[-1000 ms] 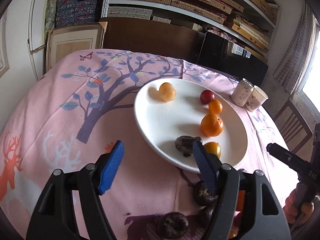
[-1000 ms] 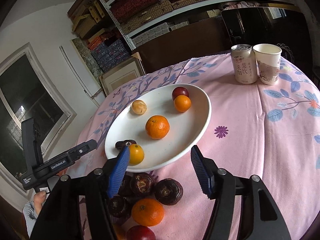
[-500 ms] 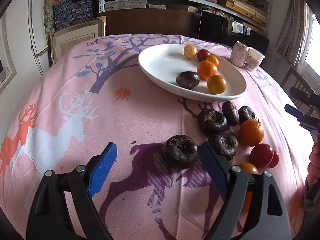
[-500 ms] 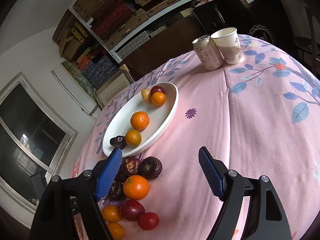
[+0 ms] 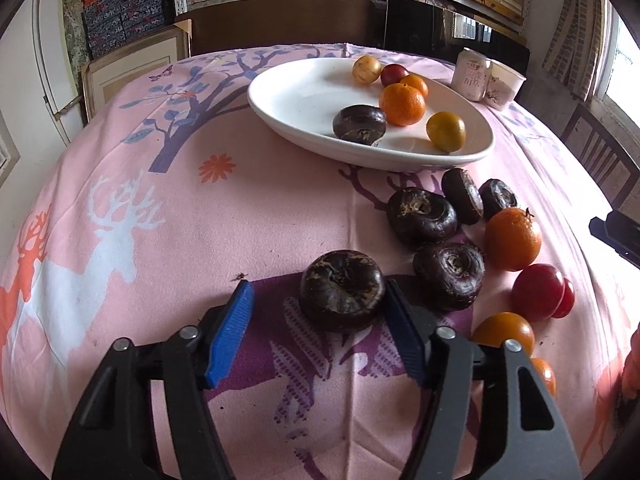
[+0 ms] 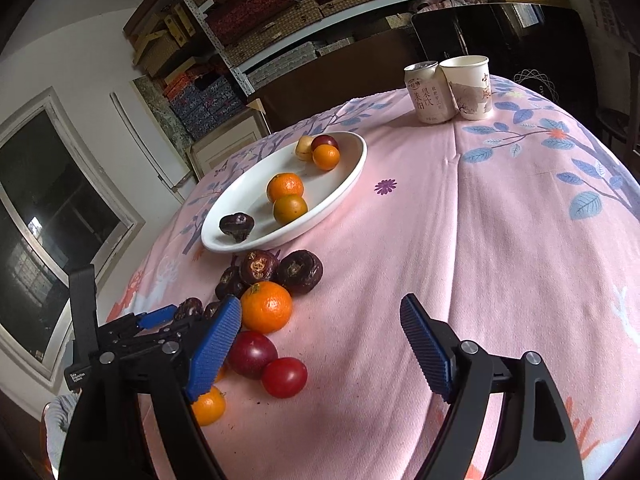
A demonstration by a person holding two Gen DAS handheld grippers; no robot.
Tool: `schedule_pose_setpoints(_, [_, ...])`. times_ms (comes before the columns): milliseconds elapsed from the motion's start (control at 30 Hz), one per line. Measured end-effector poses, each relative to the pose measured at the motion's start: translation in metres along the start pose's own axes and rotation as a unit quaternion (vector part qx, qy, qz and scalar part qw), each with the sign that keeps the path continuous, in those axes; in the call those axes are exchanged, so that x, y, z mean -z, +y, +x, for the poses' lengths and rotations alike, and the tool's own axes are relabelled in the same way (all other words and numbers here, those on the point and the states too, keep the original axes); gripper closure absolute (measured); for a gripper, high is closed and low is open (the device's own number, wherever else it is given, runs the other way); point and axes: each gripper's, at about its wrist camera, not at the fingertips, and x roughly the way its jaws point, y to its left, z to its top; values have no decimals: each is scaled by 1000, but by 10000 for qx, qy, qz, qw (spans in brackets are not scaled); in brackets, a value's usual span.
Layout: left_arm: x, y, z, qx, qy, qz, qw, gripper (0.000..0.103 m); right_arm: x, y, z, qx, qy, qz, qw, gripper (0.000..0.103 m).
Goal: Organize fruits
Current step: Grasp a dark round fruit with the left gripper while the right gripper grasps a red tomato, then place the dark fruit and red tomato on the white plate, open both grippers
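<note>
White plate (image 5: 288, 100): one. Dark water chestnuts (image 5: 342, 296): six, one on the plate, five on the table (image 5: 240, 220). Orange citrus (image 5: 512, 238): six; red fruits (image 5: 536, 292): three; pale yellow fruit (image 5: 365, 70): one; drink can (image 5: 472, 74): one; paper cup (image 5: 502, 86): one.

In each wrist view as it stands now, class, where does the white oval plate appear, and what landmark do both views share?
Left wrist: white oval plate upper centre-right, beyond the loose fruit.
Right wrist: plate left of centre, mid-height.
Shared landmark: drink can touching the paper cup.
</note>
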Motion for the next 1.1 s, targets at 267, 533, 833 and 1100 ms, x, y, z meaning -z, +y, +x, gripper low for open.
schedule_pose_setpoints(267, [-1,-3,-3,225,-69,41,9997,60,25,27,13,-88,705,-692,9951,34])
schedule_pose_setpoints(533, [0,-5,-5,219,-87,75,9997,62,32,30,25,-29,1058,-785,9913,50])
schedule_pose_setpoints(833, [0,-5,-5,212,-90,84,9997,62,32,31,28,-224,1146,-744,9904,72])
schedule_pose_setpoints(1100, [-2,-2,-16,250,-296,19,9992,62,21,17,12,-397,732,-336,9960,72])
